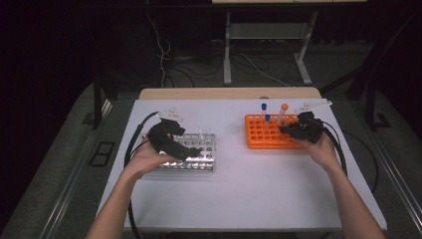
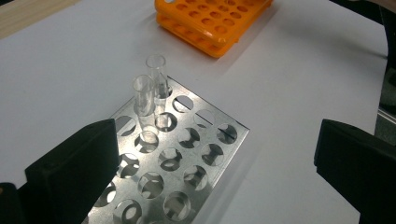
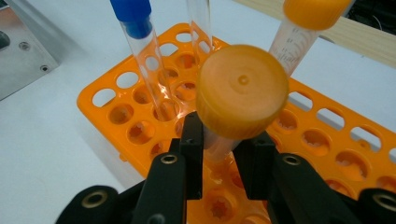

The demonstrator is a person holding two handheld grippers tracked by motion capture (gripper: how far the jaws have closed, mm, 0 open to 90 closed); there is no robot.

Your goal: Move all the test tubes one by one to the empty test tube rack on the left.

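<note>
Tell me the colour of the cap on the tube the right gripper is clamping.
Orange, matching the rack beneath. The cap shows best in the right gripper view, just above the right gripper.

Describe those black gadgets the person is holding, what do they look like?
Each hand carries a black two-jaw gripper: the left gripper and the right gripper. The jaws are chunky, squared black blocks; the right one's arms show brass-coloured rivets. A black cable loops from each. Pale plates sit on top. The forearms are bare, no sleeves.
</note>
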